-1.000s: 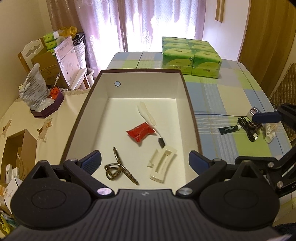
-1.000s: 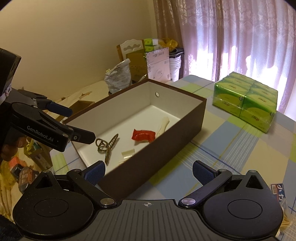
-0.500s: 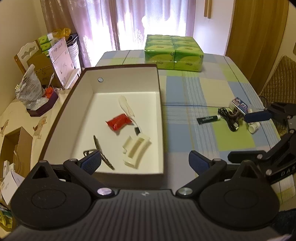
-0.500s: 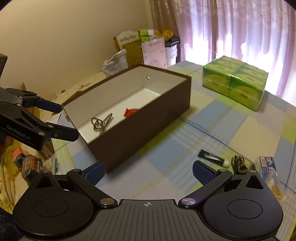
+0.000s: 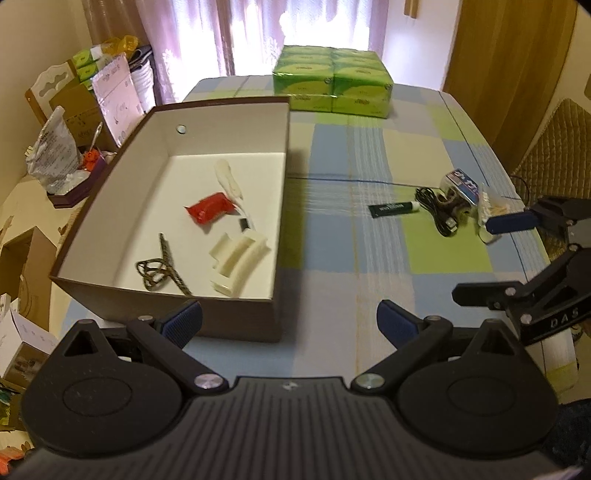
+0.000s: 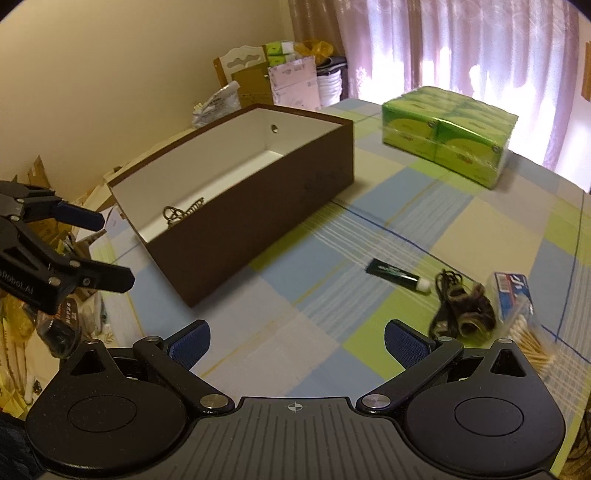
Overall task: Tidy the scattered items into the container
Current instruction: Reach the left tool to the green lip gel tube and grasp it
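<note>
Left gripper spread wide and empty, low over the checked cloth, just off the near right corner of the box. Right gripper likewise wide and empty, over the cloth with the box at 11 o'clock. In the left view, near end of the box floor: a bronze hair clip at 10 o'clock, a cream clip just beside it at 11. Farther in, a red packet touching a small black-tipped brush, then a pale spoon-shaped piece toward the far wall. Out on the cloth at 1 o'clock, well apart from the box, the loose things in a cluster: a dark tube with a white cap, a black cable beside it, a brownish hair tie lying against the cable, and a clear box of cotton swabs with a blue-and-white label at the right end. Right gripper's fingers showing at 3 o'clock in the left view, one blue pad hanging just by the swabs. At 12 o'clock, far end of the table, a green wrapped pack of tissues; behind it pink curtains. Beyond the table's left edge at 10 o'clock, cartons and a plastic bag.
</note>
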A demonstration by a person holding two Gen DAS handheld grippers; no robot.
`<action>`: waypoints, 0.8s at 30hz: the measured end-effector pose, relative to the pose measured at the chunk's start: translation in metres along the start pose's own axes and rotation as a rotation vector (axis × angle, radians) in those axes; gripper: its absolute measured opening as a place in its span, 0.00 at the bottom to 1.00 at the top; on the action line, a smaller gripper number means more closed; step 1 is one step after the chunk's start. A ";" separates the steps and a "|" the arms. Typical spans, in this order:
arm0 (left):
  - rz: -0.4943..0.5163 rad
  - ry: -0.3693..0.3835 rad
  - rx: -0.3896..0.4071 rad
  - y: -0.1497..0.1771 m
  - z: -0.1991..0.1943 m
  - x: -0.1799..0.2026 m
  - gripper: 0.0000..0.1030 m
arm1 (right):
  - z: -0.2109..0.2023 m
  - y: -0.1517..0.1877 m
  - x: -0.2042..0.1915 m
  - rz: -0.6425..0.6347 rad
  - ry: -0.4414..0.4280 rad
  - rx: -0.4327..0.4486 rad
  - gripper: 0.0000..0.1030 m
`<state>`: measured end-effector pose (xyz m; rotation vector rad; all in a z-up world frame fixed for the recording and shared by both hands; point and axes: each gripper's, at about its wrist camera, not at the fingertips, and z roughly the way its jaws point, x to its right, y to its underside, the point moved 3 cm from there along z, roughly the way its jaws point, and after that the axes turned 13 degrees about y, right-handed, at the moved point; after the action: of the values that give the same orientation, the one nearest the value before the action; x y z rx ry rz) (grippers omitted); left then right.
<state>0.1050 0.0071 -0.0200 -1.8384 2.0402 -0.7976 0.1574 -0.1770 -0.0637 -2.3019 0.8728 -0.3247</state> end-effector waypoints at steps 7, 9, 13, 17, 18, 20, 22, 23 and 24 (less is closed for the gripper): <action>0.019 0.030 -0.031 -0.001 0.016 0.025 0.96 | -0.005 0.011 0.025 0.039 0.047 -0.020 1.00; 0.027 0.039 -0.038 -0.003 0.022 0.031 0.96 | -0.006 0.014 0.033 0.051 0.070 -0.025 1.00; 0.049 0.061 -0.050 -0.007 0.034 0.044 0.96 | -0.008 0.021 0.052 0.087 0.117 -0.038 1.00; 0.079 0.091 -0.059 -0.015 0.051 0.057 0.96 | -0.012 0.028 0.071 0.123 0.160 -0.044 1.00; 0.088 0.098 -0.060 -0.017 0.056 0.060 0.96 | -0.012 0.028 0.076 0.130 0.172 -0.045 1.00; 0.111 0.113 -0.062 -0.022 0.065 0.066 0.96 | -0.013 0.031 0.086 0.144 0.199 -0.045 1.00; 0.131 0.123 -0.062 -0.027 0.073 0.071 0.96 | -0.013 0.034 0.096 0.163 0.226 -0.047 1.00; 0.141 0.128 -0.063 -0.030 0.078 0.073 0.95 | -0.012 0.035 0.100 0.174 0.238 -0.046 1.00; 0.149 0.132 -0.065 -0.032 0.083 0.075 0.95 | -0.011 0.036 0.104 0.186 0.250 -0.045 1.00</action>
<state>0.1657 -0.0849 -0.0576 -1.6827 2.2793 -0.8400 0.2125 -0.2723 -0.0781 -2.2306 1.2204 -0.5227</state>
